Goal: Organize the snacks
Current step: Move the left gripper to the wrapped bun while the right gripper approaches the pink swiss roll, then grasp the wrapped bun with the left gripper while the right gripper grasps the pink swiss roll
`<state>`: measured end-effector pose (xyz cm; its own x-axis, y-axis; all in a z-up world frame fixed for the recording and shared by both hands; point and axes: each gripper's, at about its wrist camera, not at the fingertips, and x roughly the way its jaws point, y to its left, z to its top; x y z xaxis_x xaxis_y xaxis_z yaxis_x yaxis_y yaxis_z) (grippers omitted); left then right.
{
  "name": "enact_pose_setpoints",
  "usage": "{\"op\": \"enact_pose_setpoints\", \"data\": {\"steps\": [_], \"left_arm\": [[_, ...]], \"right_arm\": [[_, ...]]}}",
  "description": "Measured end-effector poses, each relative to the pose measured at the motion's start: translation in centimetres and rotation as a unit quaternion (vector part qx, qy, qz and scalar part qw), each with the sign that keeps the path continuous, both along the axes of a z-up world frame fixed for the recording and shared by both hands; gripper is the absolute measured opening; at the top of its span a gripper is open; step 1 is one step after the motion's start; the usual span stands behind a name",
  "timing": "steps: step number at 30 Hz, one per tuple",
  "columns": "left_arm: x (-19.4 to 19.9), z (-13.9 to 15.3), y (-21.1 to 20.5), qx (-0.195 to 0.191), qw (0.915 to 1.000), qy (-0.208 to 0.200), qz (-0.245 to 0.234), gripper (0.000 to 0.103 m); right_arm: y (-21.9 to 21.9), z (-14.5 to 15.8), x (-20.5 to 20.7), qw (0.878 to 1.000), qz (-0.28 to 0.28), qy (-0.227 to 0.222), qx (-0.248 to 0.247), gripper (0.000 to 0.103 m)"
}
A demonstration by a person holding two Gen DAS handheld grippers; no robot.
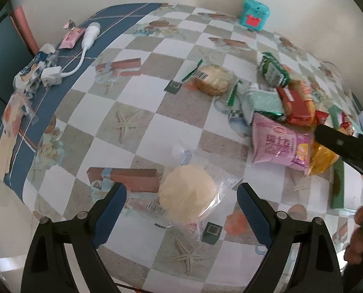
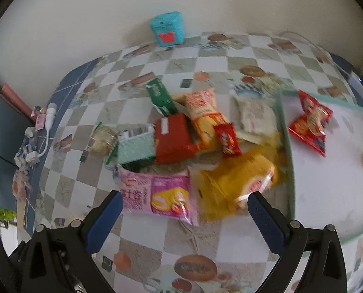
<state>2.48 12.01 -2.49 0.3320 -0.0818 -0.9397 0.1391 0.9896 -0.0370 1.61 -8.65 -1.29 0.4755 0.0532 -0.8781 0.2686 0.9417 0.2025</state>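
Left wrist view: left gripper (image 1: 181,210) has its blue-padded fingers (image 1: 110,216) spread wide and holding nothing. Between them lies a pale round cake in a clear wrapper (image 1: 188,196), flat on the checked surface (image 1: 137,122); the wrapper's printed end near the left finger is creased and unreadable. Farther out, a browner round cake in a clear wrapper (image 1: 214,79) lies apart from the first. To its right is the snack heap: a pink packet (image 1: 278,144), a mint-green packet (image 1: 262,102), a red packet (image 1: 297,106), and a green packet (image 1: 273,69) standing tilted. A black finger of the right gripper (image 1: 345,144) crosses the heap's right side and hides part of a yellow bag (image 1: 322,157). A teal box (image 1: 254,14) stands at the wall. A white charger with cable (image 1: 83,48) lies on the blue border at left.

Right wrist view: right gripper (image 2: 185,216) also has its fingers (image 2: 267,217) wide apart and empty, just short of the pink packet (image 2: 157,190) and the yellow bag (image 2: 240,183). This view is motion-blurred, so print on the packets cannot be read. Right of the heap, a white tray with a pale green rim (image 2: 287,146) holds a red snack bag (image 2: 311,124); a pale item at the tray's far right edge is cut off and cannot be identified.
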Motion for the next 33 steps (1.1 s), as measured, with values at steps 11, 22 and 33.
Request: {"op": "enact_pose_setpoints", "data": {"steps": [11, 22, 33], "left_arm": [[0.9, -2.9, 0.1, 0.035, 0.9986, 0.040, 0.001, 0.092], [2.1, -3.5, 2.3, 0.021, 0.9982, 0.043, 0.035, 0.075], [2.9, -4.0, 5.4, 0.024, 0.9948, 0.052, 0.084, 0.075]], "right_arm": [[4.3, -1.3, 2.9, 0.995, 0.087, 0.015, -0.040, 0.102], [5.8, -2.8, 5.0, 0.992, 0.114, 0.024, -0.041, 0.100], [5.0, -4.3, 4.6, 0.992, 0.107, 0.062, 0.002, 0.097]]}}
